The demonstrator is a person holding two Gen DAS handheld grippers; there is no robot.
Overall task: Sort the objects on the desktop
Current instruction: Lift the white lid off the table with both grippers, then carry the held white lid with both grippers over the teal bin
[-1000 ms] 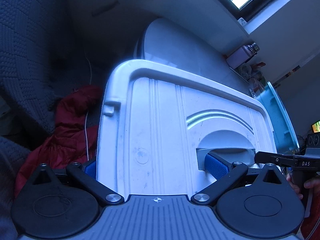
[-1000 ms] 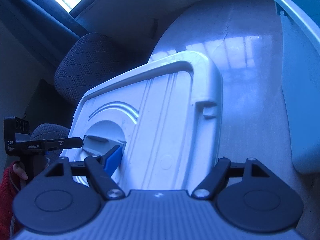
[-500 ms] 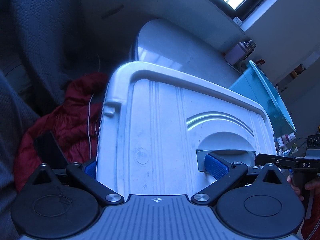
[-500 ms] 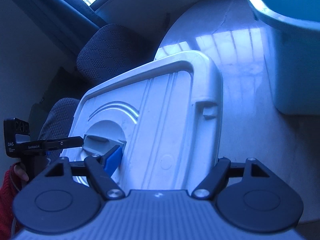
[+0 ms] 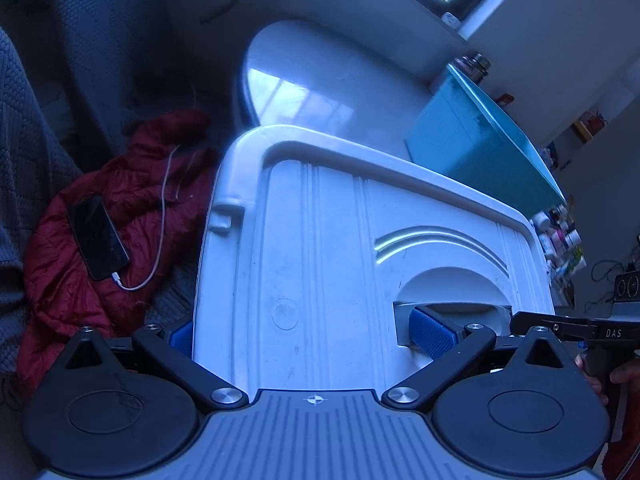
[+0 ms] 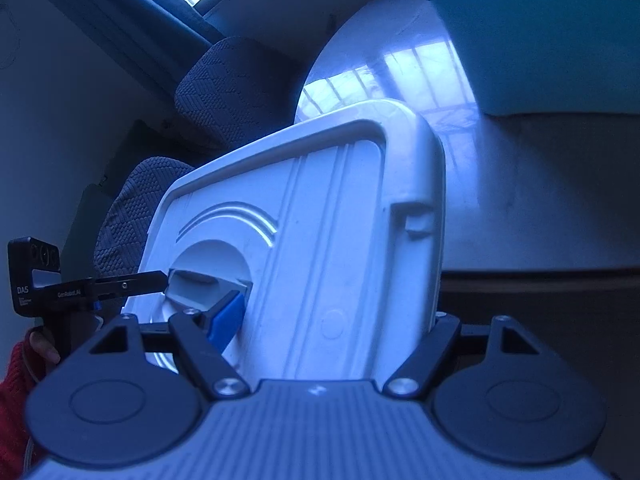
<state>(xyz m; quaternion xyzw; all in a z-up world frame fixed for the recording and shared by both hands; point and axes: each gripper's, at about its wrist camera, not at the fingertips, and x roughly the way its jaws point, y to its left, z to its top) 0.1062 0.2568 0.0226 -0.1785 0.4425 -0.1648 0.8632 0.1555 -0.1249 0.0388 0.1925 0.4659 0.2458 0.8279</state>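
- At about nine o'clock in the left wrist view, a black phone [image 5: 97, 237] lies on a red jacket [image 5: 80, 272], with a white cable [image 5: 160, 216] plugged into its lower end.
- In the middle, the white lid [image 5: 320, 248] is held up off the glossy white table [image 5: 320, 80], which shows behind it at twelve o'clock.
- The left gripper [image 5: 306, 334] pinches the lid across its width: one blue pad [image 5: 432, 334] sits in the recessed handle, the other at the lid's outer edge.
- At two o'clock, a teal bin [image 5: 472, 148] stands on the table, apart from the lid.
- In the right wrist view, the right gripper [image 6: 332, 320] likewise clamps the lid [image 6: 320, 240], one blue pad [image 6: 226, 318] in the handle recess; its other finger is at the far edge.
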